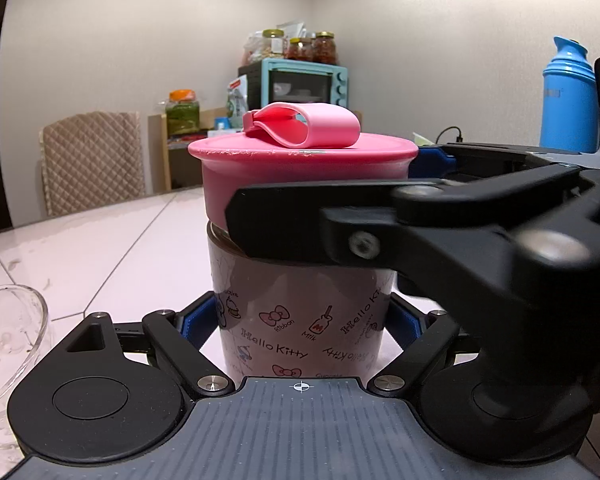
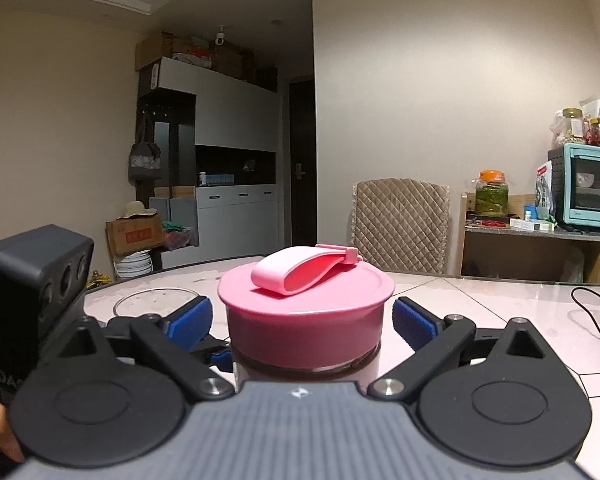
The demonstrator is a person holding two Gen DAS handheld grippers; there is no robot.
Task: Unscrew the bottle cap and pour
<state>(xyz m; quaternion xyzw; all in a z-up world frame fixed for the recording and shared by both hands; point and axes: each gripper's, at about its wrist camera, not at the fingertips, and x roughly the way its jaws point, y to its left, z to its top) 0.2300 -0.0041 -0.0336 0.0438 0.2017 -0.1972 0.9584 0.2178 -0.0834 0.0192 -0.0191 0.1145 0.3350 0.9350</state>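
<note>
A Hello Kitty bottle [image 1: 300, 320] with a wide pink cap [image 1: 300, 176] and a pink loop strap stands upright on the white tiled table. My left gripper [image 1: 305, 320] is shut on the bottle's body, its blue pads pressed on both sides. My right gripper [image 2: 303, 316] is open around the pink cap [image 2: 305, 320], its blue pads [image 2: 413, 320] a little apart from the cap on each side. Its black arm crosses the left wrist view [image 1: 419, 232] in front of the cap. A clear glass bowl [image 1: 4, 344] sits at the left, and shows behind the bottle in the right wrist view [image 2: 156, 300].
A blue thermos [image 1: 569, 100] stands on the table at the right. A black cable [image 2: 591, 312] lies on the table at the right. A quilted chair [image 2: 399, 224] stands beyond the table edge. A shelf with a teal oven [image 2: 587, 186] and jars lines the wall.
</note>
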